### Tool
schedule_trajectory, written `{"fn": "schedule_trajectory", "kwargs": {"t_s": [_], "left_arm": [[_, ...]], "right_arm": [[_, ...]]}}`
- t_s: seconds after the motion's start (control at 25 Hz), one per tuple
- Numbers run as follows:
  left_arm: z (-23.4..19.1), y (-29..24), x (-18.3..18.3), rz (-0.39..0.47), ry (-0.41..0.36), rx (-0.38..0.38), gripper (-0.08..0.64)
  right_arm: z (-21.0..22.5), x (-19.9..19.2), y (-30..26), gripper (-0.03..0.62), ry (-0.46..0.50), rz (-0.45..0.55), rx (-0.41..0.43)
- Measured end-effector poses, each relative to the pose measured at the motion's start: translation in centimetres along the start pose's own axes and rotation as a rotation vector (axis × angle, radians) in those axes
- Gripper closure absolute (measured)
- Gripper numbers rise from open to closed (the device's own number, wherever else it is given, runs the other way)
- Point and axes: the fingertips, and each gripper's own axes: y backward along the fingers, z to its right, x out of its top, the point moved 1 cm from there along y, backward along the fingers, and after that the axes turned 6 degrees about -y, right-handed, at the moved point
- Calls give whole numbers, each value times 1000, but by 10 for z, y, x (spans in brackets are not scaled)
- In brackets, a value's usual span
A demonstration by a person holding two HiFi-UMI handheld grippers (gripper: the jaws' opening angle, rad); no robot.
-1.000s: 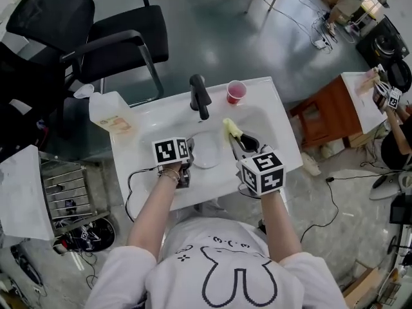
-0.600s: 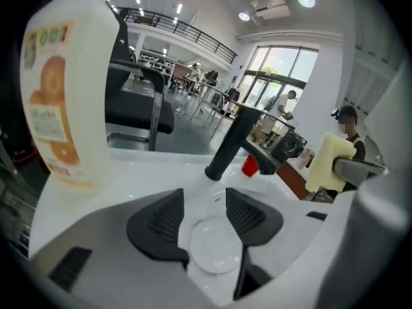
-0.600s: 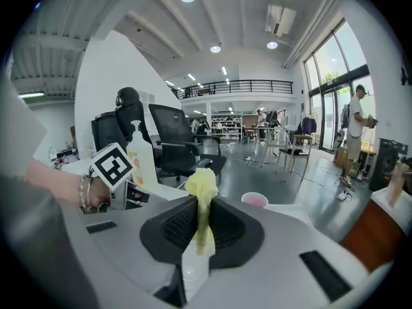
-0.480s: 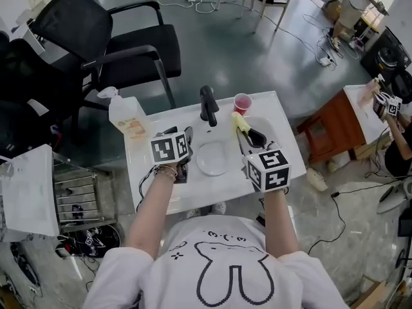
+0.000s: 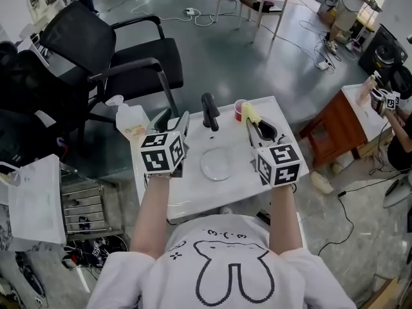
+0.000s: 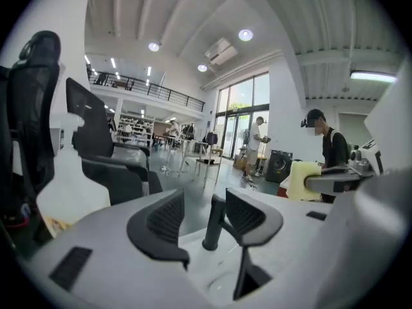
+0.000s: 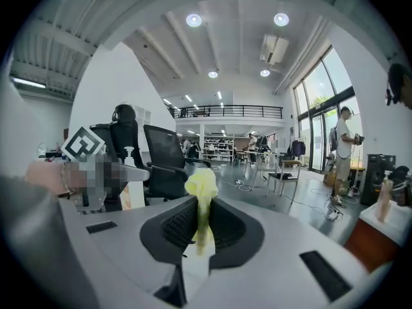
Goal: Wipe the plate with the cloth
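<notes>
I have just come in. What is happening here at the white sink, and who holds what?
A person stands at a white sink with a gripper in each hand. The right gripper is shut on a yellow cloth. The left gripper is open, with nothing between its jaws. The plate lies flat in the basin, in front of the black faucet. Both grippers are held above the sink, one on each side of the plate, and the cloth is not touching it now.

No legible text, labels or numbers
</notes>
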Motion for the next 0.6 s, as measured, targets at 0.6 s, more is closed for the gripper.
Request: {"fn": "schedule_trajectory", "kwargs": {"t_s": [0.6], "left_arm": [[40, 72, 137, 441, -497, 54, 407]], "right_arm": [[-1, 99, 46, 541, 167, 284, -73]]}}
